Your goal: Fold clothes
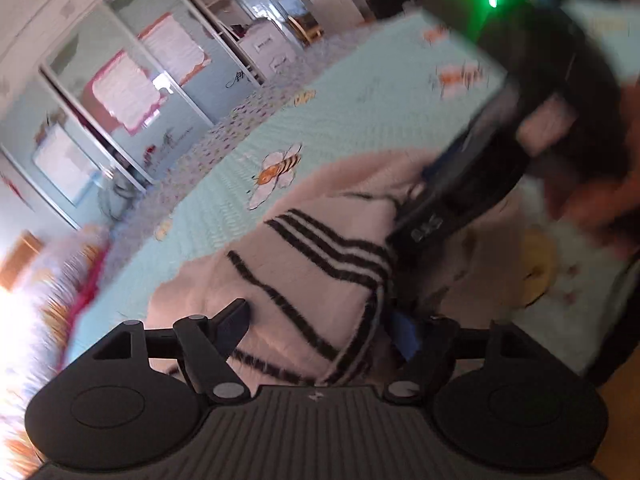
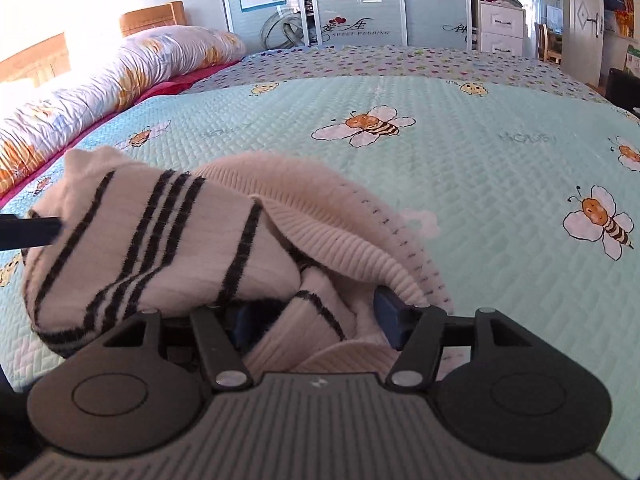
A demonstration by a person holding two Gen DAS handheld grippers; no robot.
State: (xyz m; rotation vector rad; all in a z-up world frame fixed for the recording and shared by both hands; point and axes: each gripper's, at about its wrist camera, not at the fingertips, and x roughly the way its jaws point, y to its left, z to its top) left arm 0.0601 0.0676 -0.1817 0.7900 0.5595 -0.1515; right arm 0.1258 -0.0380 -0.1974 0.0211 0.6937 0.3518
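A cream knit sweater (image 2: 160, 232) with black stripes lies bunched on the mint bee-print quilt (image 2: 480, 160). My right gripper (image 2: 316, 316) stands open low over the near side of the heap, with folds of ribbed fabric lying loosely between its blue pads (image 2: 390, 312). In the left wrist view the same sweater (image 1: 320, 260) fills the middle, and my left gripper (image 1: 320, 320) is open wide around a striped fold. One finger of the left gripper (image 2: 32, 232) touches the sweater's left end. The right gripper's black body (image 1: 460, 200) reaches into the sweater from the right, held by a hand (image 1: 592, 204).
A rolled flowered duvet (image 2: 100, 80) lies along the bed's left side by the headboard (image 2: 152, 16). Beyond the far edge stand sliding wardrobe doors (image 2: 360, 0), white drawers (image 2: 500, 28) and a door (image 2: 584, 20). Wooden floor (image 1: 620, 400) shows past the bed's near corner.
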